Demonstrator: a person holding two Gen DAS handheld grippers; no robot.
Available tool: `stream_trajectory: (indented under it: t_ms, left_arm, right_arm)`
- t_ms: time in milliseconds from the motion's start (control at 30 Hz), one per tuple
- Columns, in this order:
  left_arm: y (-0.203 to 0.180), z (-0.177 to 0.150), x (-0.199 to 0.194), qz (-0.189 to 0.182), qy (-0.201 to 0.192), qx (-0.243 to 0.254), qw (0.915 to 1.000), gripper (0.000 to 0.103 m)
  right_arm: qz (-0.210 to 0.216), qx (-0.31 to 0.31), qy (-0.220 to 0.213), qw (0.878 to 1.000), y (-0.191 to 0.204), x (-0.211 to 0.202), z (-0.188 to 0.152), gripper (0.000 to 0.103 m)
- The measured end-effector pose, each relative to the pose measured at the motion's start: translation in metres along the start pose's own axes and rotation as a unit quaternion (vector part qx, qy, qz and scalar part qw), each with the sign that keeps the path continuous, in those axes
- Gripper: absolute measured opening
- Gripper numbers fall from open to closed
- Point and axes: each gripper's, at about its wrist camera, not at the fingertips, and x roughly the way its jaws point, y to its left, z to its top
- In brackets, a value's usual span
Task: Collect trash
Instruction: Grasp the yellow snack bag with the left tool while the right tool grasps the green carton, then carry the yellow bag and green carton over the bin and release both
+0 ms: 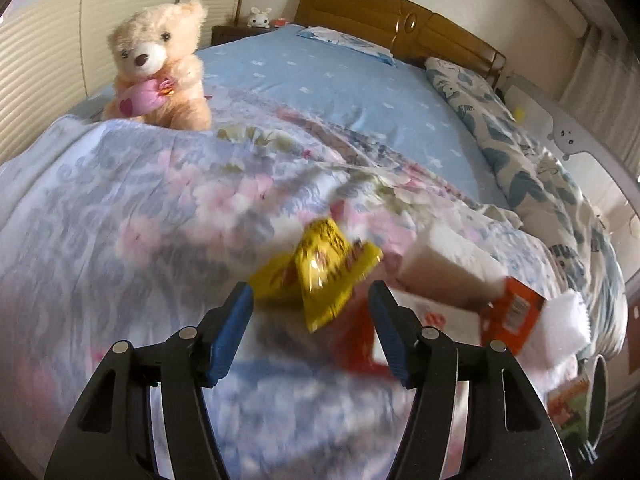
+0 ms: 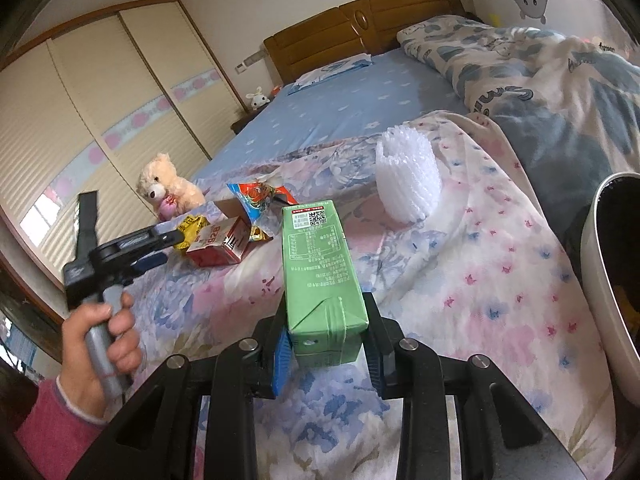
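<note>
- The left gripper [image 1: 310, 300] stood with its jaws apart and nothing between the pads; the yellow wrapper [image 1: 320, 268] lay on the floral quilt [image 1: 120, 220] just ahead of its tips.
- The right gripper [image 2: 326, 344] was clamped on the green carton [image 2: 320, 272].
- A good pick probably meant straddling the wrapper's raised fold, clear of the red box [image 1: 512, 316] just right of the tips.

Perhaps "3" on patterned quilt [image 2: 500, 92]
</note>
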Motion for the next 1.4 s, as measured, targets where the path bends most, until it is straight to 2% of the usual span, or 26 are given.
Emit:
stream_trajectory:
  t_ms: [100, 133, 200, 267, 400, 467, 733, 867, 1133, 1400]
  left_arm:
    - [0.002, 0.004, 0.012, 0.005, 0.003, 0.010, 0.9999, 0.058]
    - [0.001, 0.004, 0.015, 0.002, 0.004, 0.012, 0.9999, 0.047]
    - [0.001, 0.004, 0.015, -0.004, 0.001, 0.018, 0.9998, 0.039]
    - [-0.002, 0.003, 0.014, -0.005, -0.003, 0.027, 0.9996, 0.023]
    - [-0.005, -0.001, 0.008, -0.010, -0.006, 0.038, 0.9992, 0.015]
    - [-0.004, -0.006, 0.000, -0.015, -0.009, 0.037, 0.9992, 0.006]
    - [-0.002, -0.041, -0.052, -0.040, -0.019, 0.029, 0.9986, 0.006]
    - [-0.013, -0.064, -0.076, -0.065, -0.018, 0.032, 0.9972, 0.006]
    - [-0.061, -0.104, -0.101, -0.119, 0.005, 0.065, 0.9908, 0.006]
    - [-0.118, -0.136, -0.114, -0.163, 0.023, 0.108, 0.9803, 0.006]
  right_arm:
    - [-0.002, 0.000, 0.002, 1.000, 0.001, 0.002, 0.001, 0.031]
    - [-0.002, 0.000, 0.003, 1.000, 0.001, 0.003, 0.000, 0.031]
    - [-0.002, 0.000, 0.004, 1.000, 0.001, 0.004, 0.000, 0.031]
    - [-0.003, 0.001, 0.005, 1.000, 0.001, 0.005, 0.000, 0.031]
    - [-0.002, 0.001, 0.005, 1.000, 0.001, 0.005, -0.001, 0.031]
    - [0.000, 0.000, 0.003, 1.000, 0.001, 0.003, 0.000, 0.031]
    - [0.001, -0.004, -0.009, 1.000, -0.002, -0.010, -0.004, 0.031]
    - [-0.002, -0.002, -0.012, 1.000, -0.007, -0.019, -0.009, 0.031]
    - [-0.014, 0.004, -0.024, 1.000, -0.022, -0.046, -0.020, 0.031]
    - [-0.032, 0.018, -0.043, 0.998, -0.042, -0.079, -0.029, 0.031]
